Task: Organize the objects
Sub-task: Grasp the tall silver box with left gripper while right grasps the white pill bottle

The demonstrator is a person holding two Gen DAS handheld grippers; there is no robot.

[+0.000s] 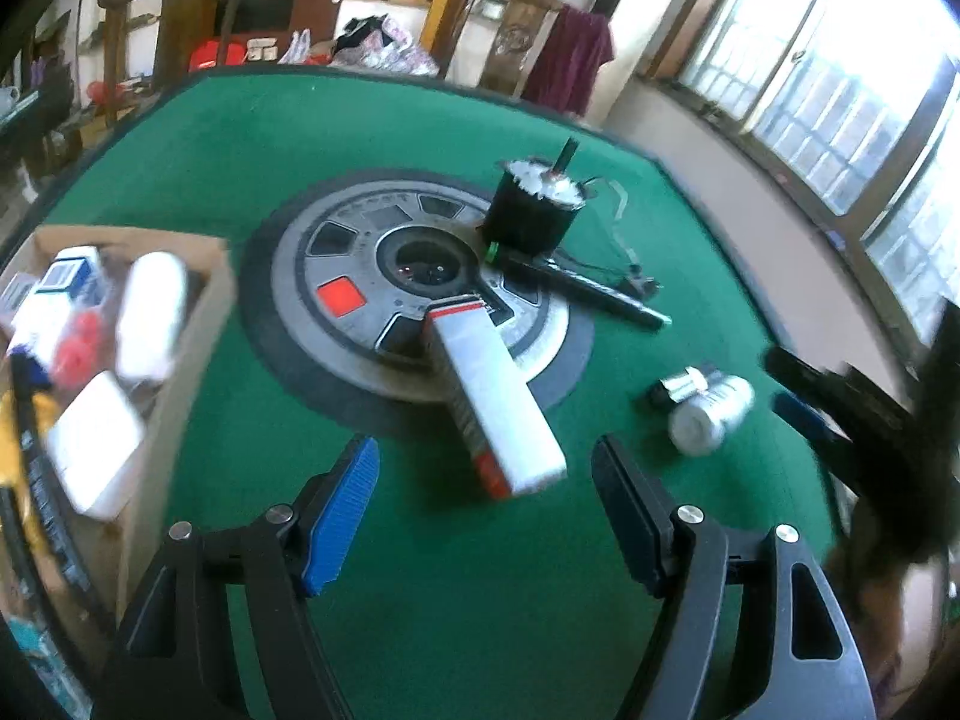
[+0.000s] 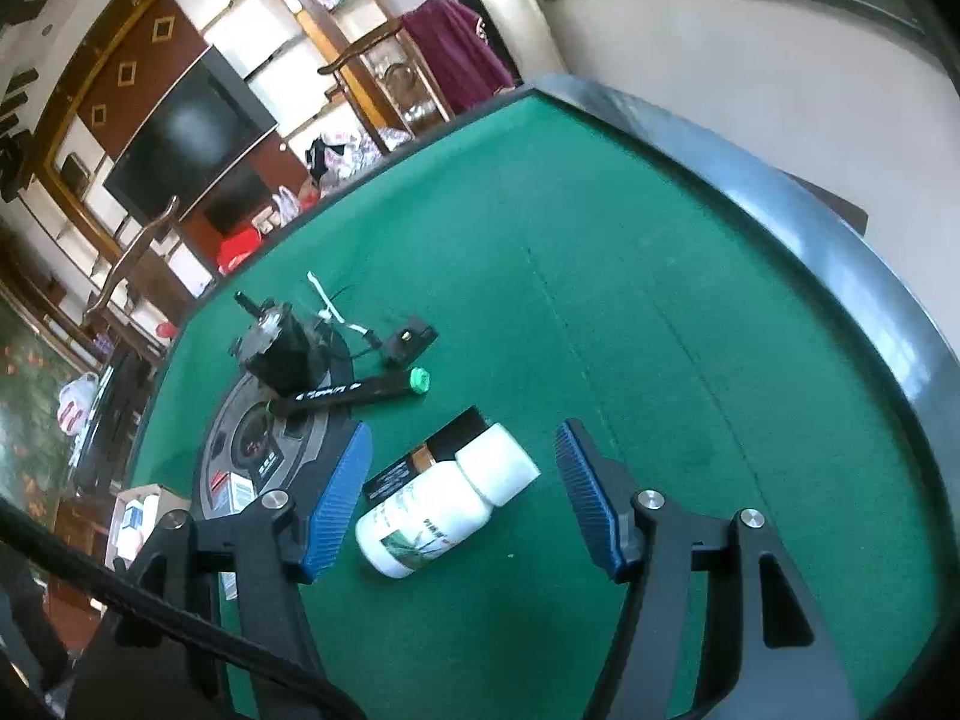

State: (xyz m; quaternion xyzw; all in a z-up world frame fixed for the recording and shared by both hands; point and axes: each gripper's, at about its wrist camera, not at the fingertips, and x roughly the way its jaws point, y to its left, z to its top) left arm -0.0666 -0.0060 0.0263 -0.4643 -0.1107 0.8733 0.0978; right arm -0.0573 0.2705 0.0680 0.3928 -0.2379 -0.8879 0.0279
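On the green table, a long white and red box (image 1: 495, 396) lies just ahead of my open left gripper (image 1: 486, 510), between its fingers' line. A white pill bottle (image 2: 444, 501) lies on its side between the blue pads of my open right gripper (image 2: 465, 498), next to a small black box (image 2: 432, 459); the bottle also shows in the left wrist view (image 1: 708, 411). A black motor (image 1: 534, 207) stands upright and a black pen with green cap (image 1: 576, 288) lies beside it. A cardboard box (image 1: 180, 360) at left holds several items.
A round grey dial panel (image 1: 360, 300) sits in the table's centre. A black cable with a small clip (image 2: 408, 339) lies by the motor. The table's grey rim (image 2: 840, 240) runs along the right. Chairs and shelves stand beyond the far edge.
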